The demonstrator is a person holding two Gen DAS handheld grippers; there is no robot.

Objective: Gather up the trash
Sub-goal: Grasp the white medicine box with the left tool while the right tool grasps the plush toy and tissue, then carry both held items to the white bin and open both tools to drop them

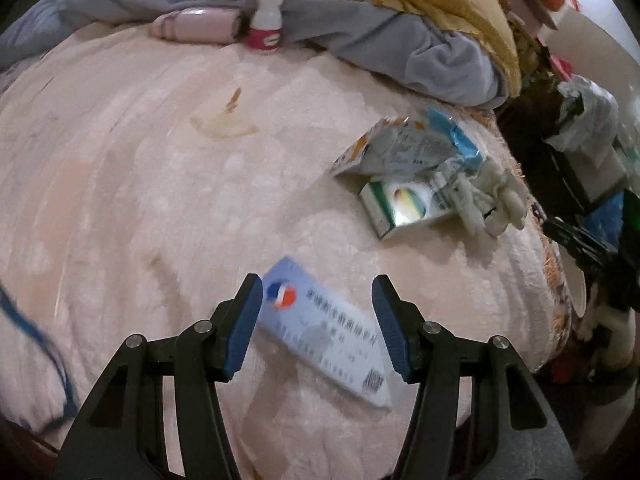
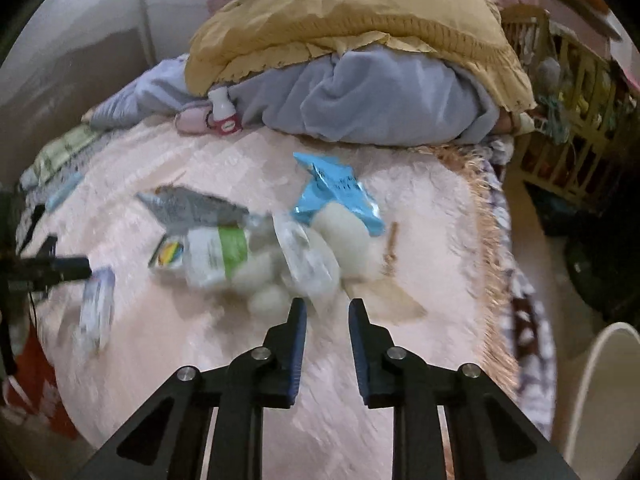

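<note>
A pale blue flat box (image 1: 324,336) lies on the pink bedspread (image 1: 160,200), between the fingers of my left gripper (image 1: 317,284), which is open with its pads clear of the box. Further right is a trash pile: a green-and-white carton (image 1: 404,204), a crumpled blue-and-silver wrapper (image 1: 404,148) and white foam bits (image 1: 496,196). In the right wrist view my right gripper (image 2: 327,305) is shut and empty, its tips just short of the pile: the carton (image 2: 212,256), clear plastic (image 2: 308,256), foam (image 2: 348,248) and blue wrapper (image 2: 340,192). The left gripper (image 2: 60,268) shows at the left edge.
A small pink-labelled bottle (image 1: 266,20) and a pink case (image 1: 196,26) sit against grey and yellow blankets (image 2: 360,92) at the back. The fringed bed edge (image 2: 488,240) drops off to the right; a white bin rim (image 2: 600,392) and a wooden crib (image 2: 560,80) stand beyond.
</note>
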